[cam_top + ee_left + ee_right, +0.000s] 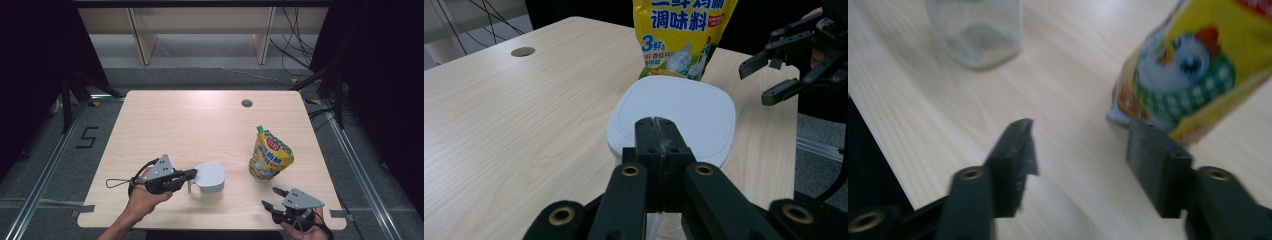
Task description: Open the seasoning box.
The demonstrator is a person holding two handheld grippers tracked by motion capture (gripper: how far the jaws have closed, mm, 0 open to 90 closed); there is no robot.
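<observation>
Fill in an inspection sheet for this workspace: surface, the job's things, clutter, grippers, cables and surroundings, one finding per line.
Surface: pale wooden table with a round cable hole near the far edge.
Job's things: clear jar with a white lid, upright; yellow seasoning pouch with a green spout, standing to its right, apart from it.
Clutter: nothing seen.
Grippers: left gripper with jaws shut at the jar's lid edge, though whether anything is pinched cannot be told; right gripper with jaws apart, empty, near the pouch.
Cables: a black lead loops from the left gripper; more wires on the floor far right.
Surroundings: dark curtains, grey floor, wooden frame legs behind.
</observation>
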